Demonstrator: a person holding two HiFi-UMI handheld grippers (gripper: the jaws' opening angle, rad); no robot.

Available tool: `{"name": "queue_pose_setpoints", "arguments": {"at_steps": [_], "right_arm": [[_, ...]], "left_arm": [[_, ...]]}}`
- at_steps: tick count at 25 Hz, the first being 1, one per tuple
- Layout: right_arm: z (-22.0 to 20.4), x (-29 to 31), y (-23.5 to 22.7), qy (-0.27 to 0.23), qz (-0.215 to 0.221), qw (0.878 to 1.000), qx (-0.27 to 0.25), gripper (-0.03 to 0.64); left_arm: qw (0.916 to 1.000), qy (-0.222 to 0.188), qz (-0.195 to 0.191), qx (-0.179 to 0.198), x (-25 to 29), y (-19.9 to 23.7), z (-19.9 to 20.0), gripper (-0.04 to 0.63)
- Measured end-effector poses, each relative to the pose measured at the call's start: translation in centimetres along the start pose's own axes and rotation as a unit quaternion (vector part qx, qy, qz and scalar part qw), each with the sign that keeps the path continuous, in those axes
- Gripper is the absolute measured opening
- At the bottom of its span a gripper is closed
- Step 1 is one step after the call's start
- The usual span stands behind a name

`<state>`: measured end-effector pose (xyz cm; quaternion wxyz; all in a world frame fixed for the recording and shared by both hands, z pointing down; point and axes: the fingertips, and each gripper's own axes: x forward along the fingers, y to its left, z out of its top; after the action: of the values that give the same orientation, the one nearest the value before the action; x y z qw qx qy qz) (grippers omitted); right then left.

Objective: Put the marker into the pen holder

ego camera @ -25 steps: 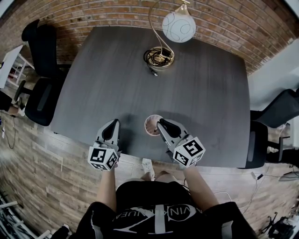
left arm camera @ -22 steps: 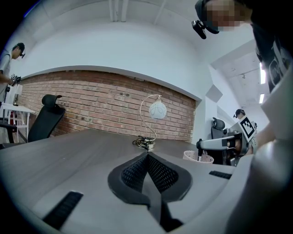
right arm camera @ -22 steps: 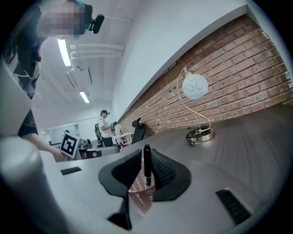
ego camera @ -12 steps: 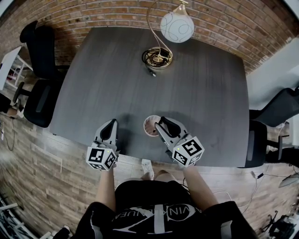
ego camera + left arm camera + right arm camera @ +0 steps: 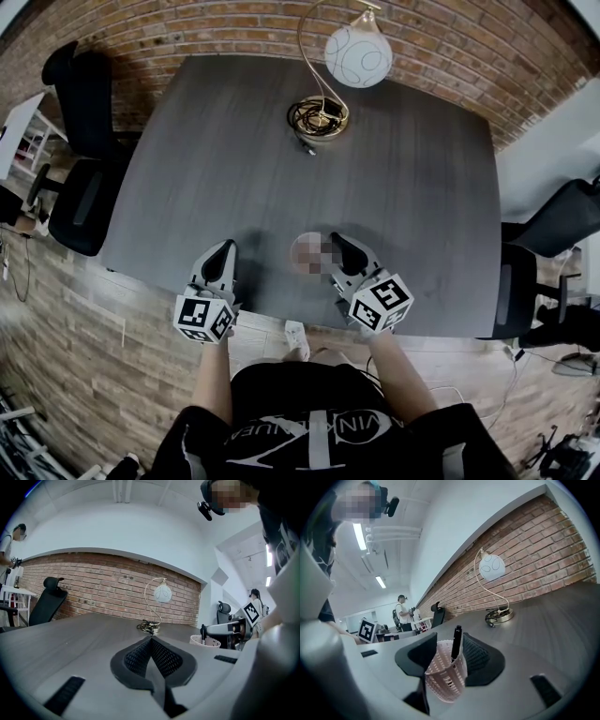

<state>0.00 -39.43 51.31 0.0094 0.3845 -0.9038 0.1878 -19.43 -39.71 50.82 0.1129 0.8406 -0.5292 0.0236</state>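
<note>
Marker (image 5: 456, 641) stands upright in the pen holder (image 5: 446, 677), let go between the right tongs (image 5: 449, 654), whose jaws are opening, while the left tongs (image 5: 151, 641), closed on nothing, sit left of the holder; next, probably, withdraw without tipping it.

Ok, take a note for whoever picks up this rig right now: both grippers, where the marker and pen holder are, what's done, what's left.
Left gripper: shut, empty, near the table's front edge.
Right gripper: jaws opening around the pen holder, gripping nothing.
Marker: stands in the pen holder, leaning slightly.
Done: marker is in.
Left: probably just back the right gripper away without tipping the holder.
</note>
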Motion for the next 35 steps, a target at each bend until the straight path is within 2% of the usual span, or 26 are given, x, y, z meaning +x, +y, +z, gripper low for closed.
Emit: {"name": "queue_pose_setpoints", "arguments": {"at_steps": [6,15,22,32,35], "right_arm": [[-0.1,-0.4,-0.6,-0.007,-0.006,1.000,0.023,0.173],[0.6,-2.0,-1.3,-0.022,-0.022,0.999,0.020,0.173],[1.3,-3.5,-0.8,-0.027,-0.023,0.999,0.002,0.068],[1.9,-6.6,0.5,-0.033,-0.015,0.999,0.000,0.035],[1.9,-7.5,1.0,-0.034,-0.017,0.999,-0.002,0.029]], "left_arm": [[1.0000,0.000,0.005,0.000,-0.4,0.1,-0.1,0.014],[1.0000,-0.005,0.005,0.003,-1.1,-0.6,0.2,0.014],[0.9999,-0.010,0.010,0.007,-2.4,-1.6,0.9,0.014],[0.9996,-0.022,0.016,0.003,-5.1,-3.6,1.1,0.014],[0.9997,-0.018,0.010,0.015,-5.8,-4.6,1.0,0.014]]}}
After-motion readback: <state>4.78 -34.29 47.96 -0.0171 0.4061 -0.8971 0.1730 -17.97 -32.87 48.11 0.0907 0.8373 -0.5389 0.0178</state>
